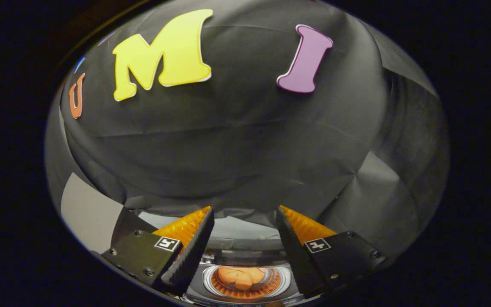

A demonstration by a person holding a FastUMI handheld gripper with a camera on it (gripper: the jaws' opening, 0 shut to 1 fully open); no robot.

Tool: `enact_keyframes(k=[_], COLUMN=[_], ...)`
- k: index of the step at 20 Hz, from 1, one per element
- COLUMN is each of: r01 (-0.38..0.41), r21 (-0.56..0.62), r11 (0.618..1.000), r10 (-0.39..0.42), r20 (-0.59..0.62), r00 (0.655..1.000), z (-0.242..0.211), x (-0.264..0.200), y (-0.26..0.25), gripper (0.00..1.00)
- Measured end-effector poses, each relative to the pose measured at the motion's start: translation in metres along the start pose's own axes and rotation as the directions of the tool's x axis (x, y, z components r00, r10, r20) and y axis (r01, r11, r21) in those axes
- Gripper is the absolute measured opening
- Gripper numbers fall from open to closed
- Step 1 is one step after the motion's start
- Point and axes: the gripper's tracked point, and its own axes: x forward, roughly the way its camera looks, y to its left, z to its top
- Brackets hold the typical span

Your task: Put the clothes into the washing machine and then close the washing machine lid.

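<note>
Two fingers of the handheld gripper reach forward with the jaws standing well apart and nothing between them, each finger carrying a dark block with a small square marker on its upper face. Below and between the jaws sits the small grey toy washing machine, seen from above, with its round silver-rimmed drum opening facing up. Inside that drum lies the crumpled orange cloth, bunched into a soft lump that rests on the ribbed orange floor of the drum and stays within the rim. The jaws touch neither the machine nor the cloth; they hang above it, with the drum showing in the gap near the roots of the fingers. A band of clear, pale grey panel runs across the machine just behind the drum, and whether this is the raised lid cannot be told for certain. Beyond the fingertips spreads the pale surface of the table, and past that rises the creased black cloth wall of the booth. Off to the left of the jaws a plain light grey panel stands against the dark cloth.
</note>
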Motion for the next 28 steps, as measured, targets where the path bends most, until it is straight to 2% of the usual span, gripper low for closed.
enact_keyframes(k=[2, 6, 15, 19, 23, 28], r01=[-0.023, 0.012, 0.089, 0.108, 0.112, 0.076], r21=[0.031, 0.039, 0.043, 0.047, 0.091, 0.230], r11=[0.999, 0.999, 0.995, 0.993, 0.990, 0.970], r10=[0.025, -0.009, -0.085, -0.103, -0.102, -0.034], r20=[-0.051, -0.078, -0.085, -0.099, -0.111, -0.181], r00=[0.998, 0.997, 0.993, 0.990, 0.989, 0.983], z=[-0.014, -0.035, -0.059, -0.088, -0.120, -0.187], x=[0.008, 0.017, -0.013, -0.033, -0.046, -0.057], y=[-0.001, -0.005, -0.001, 0.004, 0.006, 0.015], gripper=[0.94, 0.95, 0.97, 0.97, 0.96, 0.96])
